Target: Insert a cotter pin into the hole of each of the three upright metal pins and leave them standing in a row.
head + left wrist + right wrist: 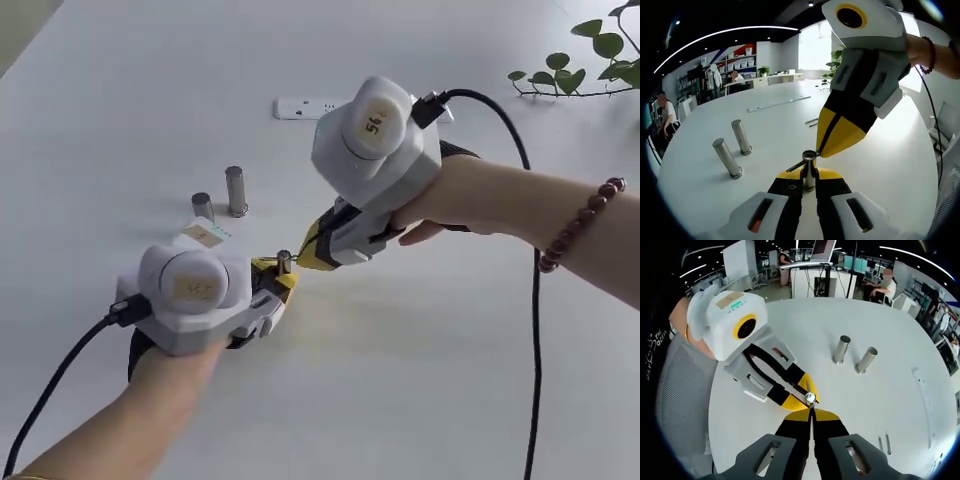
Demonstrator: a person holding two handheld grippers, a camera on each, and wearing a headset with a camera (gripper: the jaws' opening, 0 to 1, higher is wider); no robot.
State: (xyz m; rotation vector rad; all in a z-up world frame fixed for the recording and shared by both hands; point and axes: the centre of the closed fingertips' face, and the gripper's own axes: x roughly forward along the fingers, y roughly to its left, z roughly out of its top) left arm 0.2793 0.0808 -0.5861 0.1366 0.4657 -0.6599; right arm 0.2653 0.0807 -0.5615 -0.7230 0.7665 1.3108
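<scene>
L gripper [272, 278] nearest, clamped on upright metal pin [284, 262]; R gripper [308, 257] pinches cotter pin [796, 165], tip at pin's top hole. 2 more pins [236, 191] stand behind, apart. Cotter looks thin, light, bendy: hold near its head, push straight

A wide white desk [420, 400] spreads across the foreground, matte and evenly lit. On its far side lies a white power strip [300, 107], and a green trailing plant [590, 60] reaches in from one corner. Beyond the desk is an open office. A bright window [812, 45] sits in the far wall, and shelves [742, 62] stacked with boxes stand beside a red-and-blue wall panel [735, 50]. A curved light strip [715, 36] runs along a dark ceiling. In the right gripper view a white column [740, 260] stands near a tall stand [815, 275] carrying a laptop [822, 249], and a seated person [885, 282] works further back.
</scene>
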